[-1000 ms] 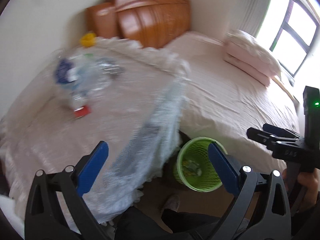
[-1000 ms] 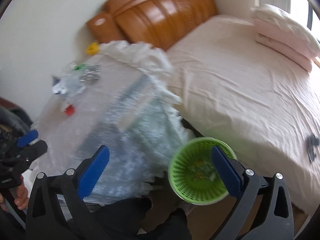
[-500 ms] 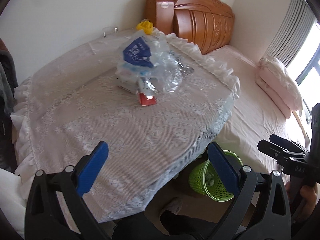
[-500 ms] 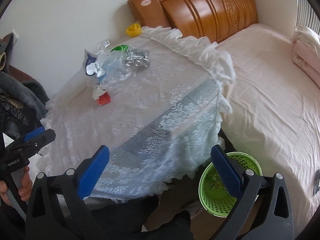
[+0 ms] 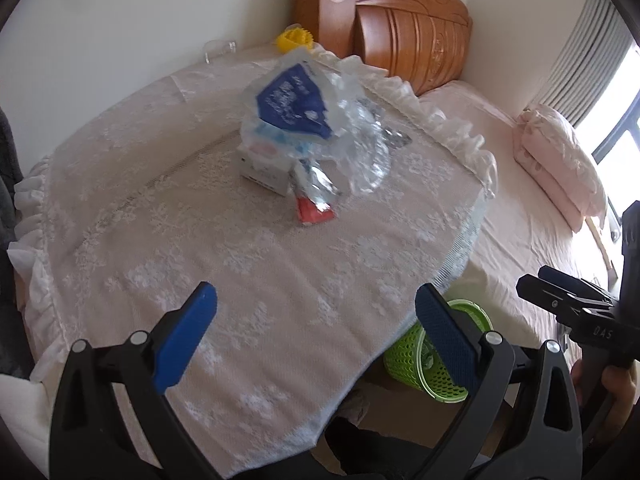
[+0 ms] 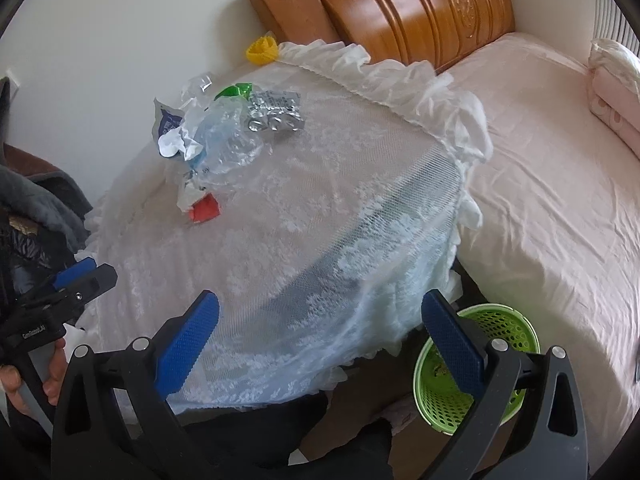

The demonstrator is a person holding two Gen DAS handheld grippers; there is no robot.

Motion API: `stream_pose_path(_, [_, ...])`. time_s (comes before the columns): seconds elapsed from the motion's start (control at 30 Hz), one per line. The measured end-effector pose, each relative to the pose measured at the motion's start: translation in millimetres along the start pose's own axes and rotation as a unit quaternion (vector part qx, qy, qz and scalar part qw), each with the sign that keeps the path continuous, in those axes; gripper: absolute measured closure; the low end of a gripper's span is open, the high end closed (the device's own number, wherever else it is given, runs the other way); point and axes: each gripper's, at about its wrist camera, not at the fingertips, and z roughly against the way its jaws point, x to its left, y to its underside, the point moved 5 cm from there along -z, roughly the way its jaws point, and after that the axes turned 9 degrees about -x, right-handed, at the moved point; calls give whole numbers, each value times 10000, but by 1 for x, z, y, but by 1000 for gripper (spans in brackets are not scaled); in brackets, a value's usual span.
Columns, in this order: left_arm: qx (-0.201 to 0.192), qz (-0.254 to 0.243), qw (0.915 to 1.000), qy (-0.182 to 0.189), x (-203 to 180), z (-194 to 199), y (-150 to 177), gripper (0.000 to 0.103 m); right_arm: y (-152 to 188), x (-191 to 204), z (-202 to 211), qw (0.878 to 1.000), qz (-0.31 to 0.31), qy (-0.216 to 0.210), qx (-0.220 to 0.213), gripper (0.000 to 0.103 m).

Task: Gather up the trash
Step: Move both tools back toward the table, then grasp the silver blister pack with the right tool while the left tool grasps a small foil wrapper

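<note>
Both grippers hover above the near edge of a round table [image 5: 120,208] covered with a white lace cloth. Left gripper [image 5: 316,316]: blue pads spread wide, nothing between them. Right gripper [image 6: 320,328]: also spread wide, empty. In the left wrist view the right gripper shows at the right edge, held by a hand [image 5: 612,392]. In the right wrist view the left gripper shows at the left edge, with fingers [image 6: 24,376] around its handle.

Trash pile [image 5: 304,136] sits on the table's far half, well apart from both grippers: a crumpled clear plastic bag with a blue label [image 5: 292,104], a small white box [image 5: 260,168] under it, a red scrap [image 5: 314,212] just in front, touching the pile. The right wrist view also shows a silver blister pack [image 6: 276,116] and a green scrap [image 6: 234,90] at the pile's far side. A yellow item [image 6: 262,50] lies at the far table edge by the wall; cannot tell what it is.

Green mesh bin [image 6: 480,376] stands on the floor between table and bed [image 6: 540,200], partly behind the right pad in both views. Some bits lie inside it, too small to tell. Wooden headboard [image 6: 412,4] against the wall, pink pillows [image 5: 560,160] near the window.
</note>
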Motion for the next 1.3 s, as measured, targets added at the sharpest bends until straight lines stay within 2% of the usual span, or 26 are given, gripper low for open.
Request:
stream_pose_path(0.2, [-27,143,9999,-79,27,-10,-19,8,-40,14,-34,9993,364,-62,-40,2])
stream_pose_path(0.33, [5,247,9996,-141,43,-16,-26,8,-72,24,-68,9938,1108,-10,27,3])
stream_pose_path(0.4, [40,302,9994,-151,49,-19,-28,8,-86,32,-87,9837,1791,-96,138,3])
stream_pose_path(0.43, [55,329,9993,-167,51,-20,-29,8,-90,38,-96,9755,2184,-131,220,3])
stream_pose_path(0.5, [113,368,9991,-188,55,-23,-29,8,-98,51,-114,9509,3060,-268,383,3])
stream_pose_path(0.57, [157,364,9990,-225,57,-25,-29,8,-105,62,-130,9168,3948,-353,491,3])
stream_pose_path(0.63, [180,347,9988,-284,57,-27,-31,8,-111,68,-143,8888,4535,-368,560,3])
stream_pose_path(0.67, [187,351,9987,-306,57,-27,-31,8,-114,71,-152,8679,4904,-405,680,3])
stream_pose_path(0.8, [199,391,9981,-441,59,-29,-36,8,-121,77,-179,8116,5733,-496,1006,3])
stream_pose_path(0.9, [214,436,9973,-554,63,-31,-39,8,-121,84,-194,7813,6109,-596,1134,3])
stream_pose_path(0.93, [222,449,9971,-572,64,-32,-40,8,-121,85,-197,7751,6176,-640,1168,3])
stream_pose_path(1.0, [257,490,9966,-613,67,-34,-42,8,-123,91,-204,7681,6237,-750,1245,3])
stream_pose_path(1.03, [270,504,9964,-622,68,-36,-43,8,-124,93,-208,7688,6196,-844,1342,4])
stream_pose_path(1.1, [294,535,9962,-622,69,-39,-45,8,-122,93,-213,7733,6061,-983,1581,17])
stream_pose_path(1.17, [310,546,9962,-600,68,-42,-47,8,-125,92,-216,7838,5911,-973,1636,22])
stream_pose_path(1.27, [278,548,9967,-525,64,-43,-51,8,-134,83,-214,8131,5540,-935,1523,28])
stream_pose_path(1.3, [256,564,9968,-505,64,-43,-53,8,-138,78,-211,8271,5349,-918,1460,30])
